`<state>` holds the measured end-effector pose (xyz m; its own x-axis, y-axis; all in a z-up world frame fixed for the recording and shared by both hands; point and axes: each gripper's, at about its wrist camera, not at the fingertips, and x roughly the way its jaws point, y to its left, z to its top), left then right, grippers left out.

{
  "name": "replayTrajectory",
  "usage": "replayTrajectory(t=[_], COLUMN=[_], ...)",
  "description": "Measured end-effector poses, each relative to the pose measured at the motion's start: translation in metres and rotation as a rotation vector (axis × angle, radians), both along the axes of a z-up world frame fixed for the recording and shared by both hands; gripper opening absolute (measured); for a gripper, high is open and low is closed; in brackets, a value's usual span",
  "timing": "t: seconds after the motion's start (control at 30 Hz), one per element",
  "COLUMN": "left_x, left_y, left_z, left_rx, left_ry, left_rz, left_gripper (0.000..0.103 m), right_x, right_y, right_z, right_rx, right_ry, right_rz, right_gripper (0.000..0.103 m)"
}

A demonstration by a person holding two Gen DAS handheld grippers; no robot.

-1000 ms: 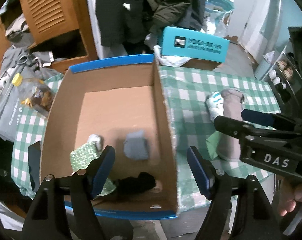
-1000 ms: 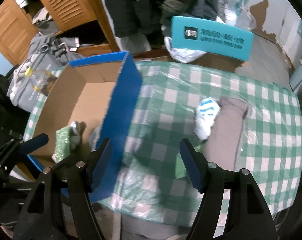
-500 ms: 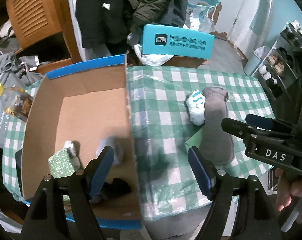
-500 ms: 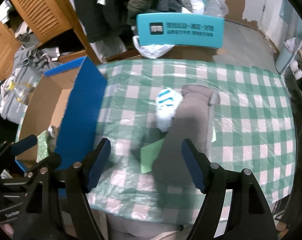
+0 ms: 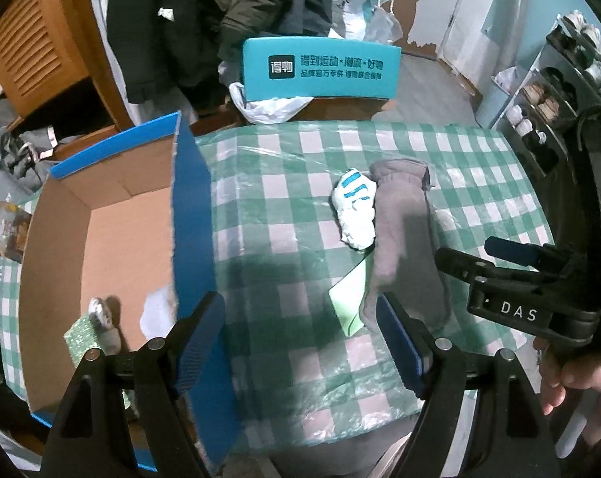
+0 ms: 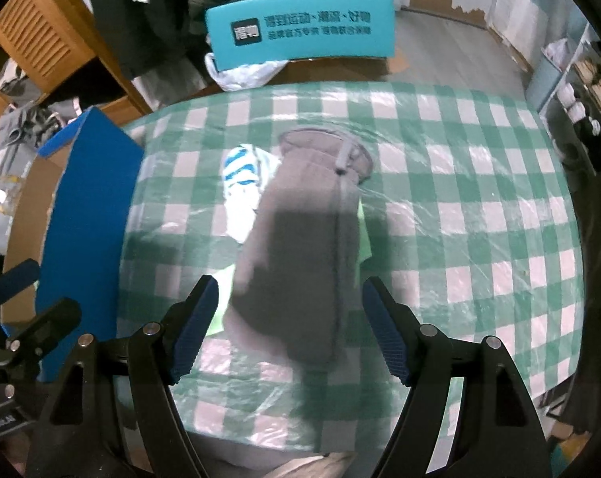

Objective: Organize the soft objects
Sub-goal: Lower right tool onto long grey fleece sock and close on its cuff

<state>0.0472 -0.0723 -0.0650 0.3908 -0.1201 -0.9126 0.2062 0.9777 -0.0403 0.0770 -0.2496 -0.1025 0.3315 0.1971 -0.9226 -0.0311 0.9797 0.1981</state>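
A long grey-brown soft pouch (image 6: 304, 247) lies on the green checked tablecloth (image 6: 459, 215), over a light green sheet (image 5: 350, 294). A white and blue rolled sock (image 5: 354, 209) lies touching its left side. My right gripper (image 6: 288, 328) is open and empty, its jaws straddling the pouch's near end from above. My left gripper (image 5: 300, 342) is open and empty, above the cloth between the pouch (image 5: 404, 247) and the cardboard box (image 5: 193, 215). The box holds a green sparkly item (image 5: 81, 334) and pale soft items (image 5: 157, 310).
A teal box with printed text (image 5: 320, 69) stands past the table's far edge over a white plastic bag (image 5: 268, 105). Dark coats hang behind. A wooden cabinet (image 5: 41, 47) is at the far left, shoe shelves (image 5: 559, 87) at the right.
Both grippers have moved right, away from the box. The left one has left the box's inside; the right one has come over the grey pouch. Both stayed open.
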Motion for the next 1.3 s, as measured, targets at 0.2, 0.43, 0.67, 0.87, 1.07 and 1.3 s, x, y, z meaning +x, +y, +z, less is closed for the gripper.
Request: replayTrajectory(t=[0.2, 0.43, 0.67, 0.87, 1.07, 1.3], left_x=[0.01, 0.021, 0.031, 0.036, 0.039, 0.041], left_y=[-0.014, -0.025, -0.03, -0.034, -0.034, -0.026], left_z=[-0.015, -0.034, -0.055, -0.066, -0.077, -0.081], left_rx=[0.012, 0.048, 0.066, 0.079, 0.079, 0.07], left_ry=[0.022, 0.051, 0.09, 0.11, 0.135, 0.148], left_rz=[-0.011, -0.017, -0.011, -0.02, -0.017, 0.0], left_gripper=[0.08, 0.08, 0.08, 0.08, 0.08, 0.08], right_x=[0.006, 0.017, 0.032, 0.038, 0.042, 0.044], right_y=[-0.014, -0.017, -0.017, -0.015, -0.009, -0.005], right_z=[-0.009, -0.025, -0.05, -0.066, -0.073, -0.077], right_rx=[0.026, 0.048, 0.047, 0.064, 0.062, 0.031], right_ry=[0.015, 0.034, 0.065, 0.088, 0.093, 0.1], right_rz=[-0.024, -0.021, -0.015, -0.016, -0.003, 0.003], right_gripper=[0.075, 0.075, 0.075, 0.075, 0.075, 0.02])
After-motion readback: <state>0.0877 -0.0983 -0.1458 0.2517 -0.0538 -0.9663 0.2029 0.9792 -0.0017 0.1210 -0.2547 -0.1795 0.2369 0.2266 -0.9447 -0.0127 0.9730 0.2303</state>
